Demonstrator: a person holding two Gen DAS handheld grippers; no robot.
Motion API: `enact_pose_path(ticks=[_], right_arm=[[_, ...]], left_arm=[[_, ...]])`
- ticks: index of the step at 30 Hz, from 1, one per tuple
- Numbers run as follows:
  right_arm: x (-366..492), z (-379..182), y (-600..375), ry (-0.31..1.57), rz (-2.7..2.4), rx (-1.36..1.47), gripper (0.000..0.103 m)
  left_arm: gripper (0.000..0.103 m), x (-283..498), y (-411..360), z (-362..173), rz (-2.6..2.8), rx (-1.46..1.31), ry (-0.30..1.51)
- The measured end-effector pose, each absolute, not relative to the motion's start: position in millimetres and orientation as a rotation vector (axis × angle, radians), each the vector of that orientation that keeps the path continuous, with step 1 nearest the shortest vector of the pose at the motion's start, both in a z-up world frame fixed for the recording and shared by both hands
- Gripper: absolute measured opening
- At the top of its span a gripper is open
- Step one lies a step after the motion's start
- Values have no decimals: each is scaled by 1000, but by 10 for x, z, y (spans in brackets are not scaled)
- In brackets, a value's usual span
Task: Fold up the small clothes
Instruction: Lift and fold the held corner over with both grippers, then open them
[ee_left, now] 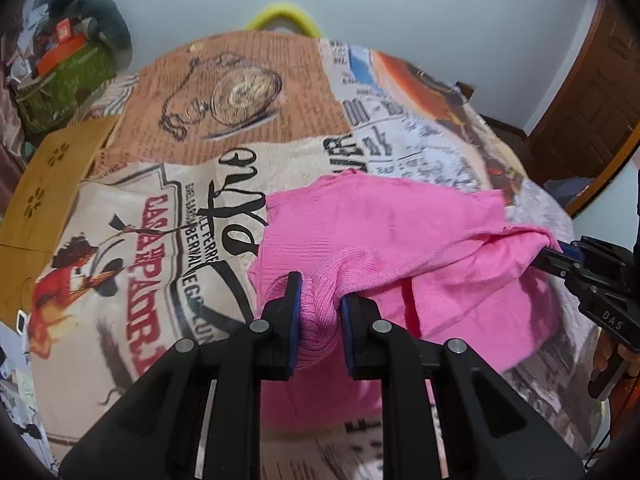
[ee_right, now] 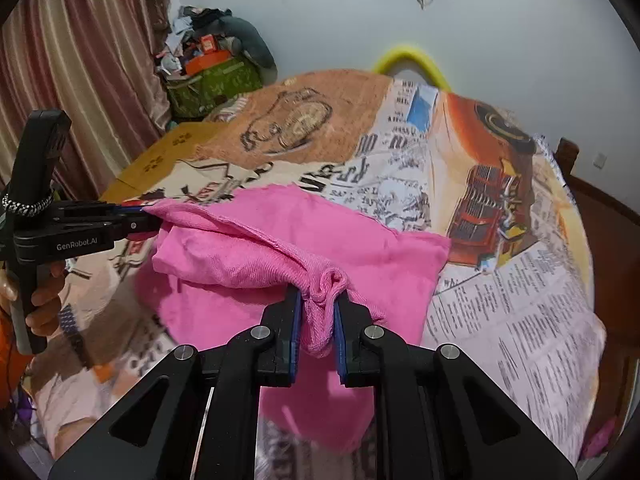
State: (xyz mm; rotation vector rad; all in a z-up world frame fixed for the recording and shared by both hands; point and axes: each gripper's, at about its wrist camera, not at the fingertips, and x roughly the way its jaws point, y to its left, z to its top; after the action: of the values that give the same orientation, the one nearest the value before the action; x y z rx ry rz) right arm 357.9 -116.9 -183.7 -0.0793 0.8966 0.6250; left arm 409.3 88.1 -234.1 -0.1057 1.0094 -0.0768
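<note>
Printed cloth [ee_left: 168,208] covers the table. Pink garment [ee_left: 392,216] lies across its middle, near edge lifted. Left claw [ee_left: 318,312] clamped on one bunched corner, right claw [ee_right: 318,312] on the other. Judgement: carry both corners level and together, keep the edge taut, lay it square on the far hem.

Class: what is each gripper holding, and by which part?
Both hold the pink garment: the left gripper and the right gripper each pinch a bunched bit of one lifted edge.
</note>
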Motion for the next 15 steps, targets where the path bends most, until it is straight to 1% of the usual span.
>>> enact_pose_path(ticks=[6,9,10,11,12,13,14,15], right_arm=[[3809,-2001,-1226,915,599,-32,14],[3878,-1995,-1331,884,534,-31,14],[3893,-1990,-1379,879,512,-28,14],[3905,-1983,-1436,879,501,-14,14],[3919,-1975,-1490,881,496,5,14],[3919,-1965,-1549,881,493,27,15],[3907,-1956,-1599,880,493,44,17],[3890,-1946,-1635,880,496,54,19]], left_arm=[[19,4245,877,-2518,-54,-63,1010],[22,4286,882,-2542,-42,-47,1007],[25,4306,898,-2553,-39,-55,1011],[31,4318,916,-2556,-32,-62,1014],[32,4329,942,-2553,-25,-73,1013],[37,4334,959,-2547,-17,-78,1012],[44,4335,978,-2532,-1,-82,1011],[46,4329,1000,-2511,14,-84,1007]])
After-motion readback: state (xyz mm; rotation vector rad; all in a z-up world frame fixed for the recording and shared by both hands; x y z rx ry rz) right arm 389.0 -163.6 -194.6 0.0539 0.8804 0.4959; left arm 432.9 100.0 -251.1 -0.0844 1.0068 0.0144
